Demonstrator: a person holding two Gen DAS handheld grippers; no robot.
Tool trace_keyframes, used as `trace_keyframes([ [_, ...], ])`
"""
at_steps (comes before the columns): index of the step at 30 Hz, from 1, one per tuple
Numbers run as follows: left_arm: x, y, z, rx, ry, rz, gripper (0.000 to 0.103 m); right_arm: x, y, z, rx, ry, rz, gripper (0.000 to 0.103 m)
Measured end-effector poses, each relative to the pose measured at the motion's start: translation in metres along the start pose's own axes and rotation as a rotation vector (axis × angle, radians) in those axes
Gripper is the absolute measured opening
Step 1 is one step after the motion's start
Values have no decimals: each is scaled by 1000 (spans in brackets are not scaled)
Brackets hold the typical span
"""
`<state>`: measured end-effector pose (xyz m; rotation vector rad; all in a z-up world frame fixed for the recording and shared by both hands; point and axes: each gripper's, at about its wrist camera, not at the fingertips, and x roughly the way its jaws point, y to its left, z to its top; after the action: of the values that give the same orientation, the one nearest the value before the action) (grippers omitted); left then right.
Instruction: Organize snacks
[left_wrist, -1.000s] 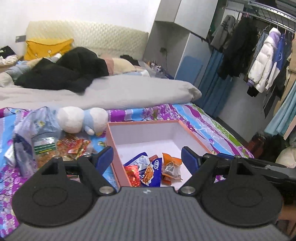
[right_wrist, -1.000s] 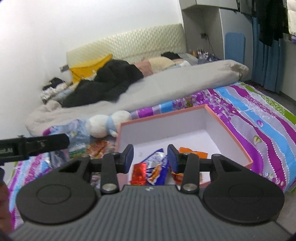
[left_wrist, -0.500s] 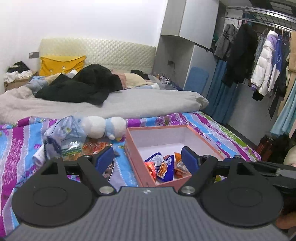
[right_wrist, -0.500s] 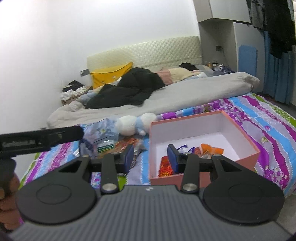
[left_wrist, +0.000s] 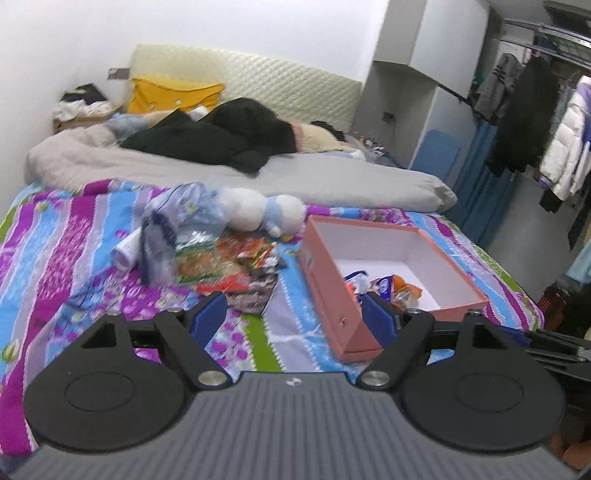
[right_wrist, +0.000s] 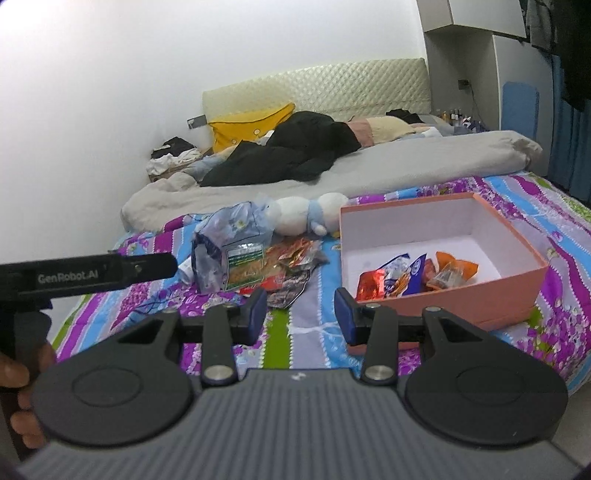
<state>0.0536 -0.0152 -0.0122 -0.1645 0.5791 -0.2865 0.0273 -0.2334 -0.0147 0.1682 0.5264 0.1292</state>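
A pink open box (left_wrist: 325, 273) (right_wrist: 517, 280) with a white inside lies on the striped bedspread; several snack packets (right_wrist: 413, 277) (left_wrist: 384, 286) rest in its near corner. Left of the box a loose heap of snack packets (left_wrist: 236, 266) (right_wrist: 280, 269) spreads on the bed beside a crumpled clear plastic bag (left_wrist: 166, 229) (right_wrist: 225, 243). My left gripper (left_wrist: 293, 319) hangs open and holds nothing, above the bedspread in front of the heap and the box's near corner. My right gripper (right_wrist: 300, 312) stands partly open, also with nothing between its fingers, short of the box.
A white and blue plush toy (left_wrist: 262, 212) (right_wrist: 306, 218) lies behind the heap. A grey duvet (left_wrist: 314, 177) with dark clothes fills the far bed. Hanging clothes (left_wrist: 535, 129) line the right side. The left gripper's body (right_wrist: 85, 275) and a hand (right_wrist: 14, 373) show at the left of the right wrist view.
Both grippers have pulled back from the box and shifted sideways; the box and snack heap now look smaller and farther. Jaw openings are unchanged.
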Motion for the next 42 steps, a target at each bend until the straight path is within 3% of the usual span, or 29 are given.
trace_keyframes([
  [8, 7, 24, -22, -40, 41, 45, 84, 9, 21, -14, -43, 34, 37, 44],
  [12, 18, 33, -24, -63, 54, 51, 87, 15, 21, -13, -43, 40, 23, 77],
  [13, 22, 34, -23, -67, 57, 53, 88, 17, 20, -12, -41, 37, 9, 80],
  [21, 70, 53, -15, -96, 88, 69, 90, 49, 15, 5, -35, 56, 2, 80],
  [29, 142, 81, -7, -145, 134, 82, 90, 101, 13, 27, -56, 88, 48, 79],
  [42, 291, 130, -5, -238, 179, 155, 90, 231, 7, 65, -104, 187, 105, 67],
])
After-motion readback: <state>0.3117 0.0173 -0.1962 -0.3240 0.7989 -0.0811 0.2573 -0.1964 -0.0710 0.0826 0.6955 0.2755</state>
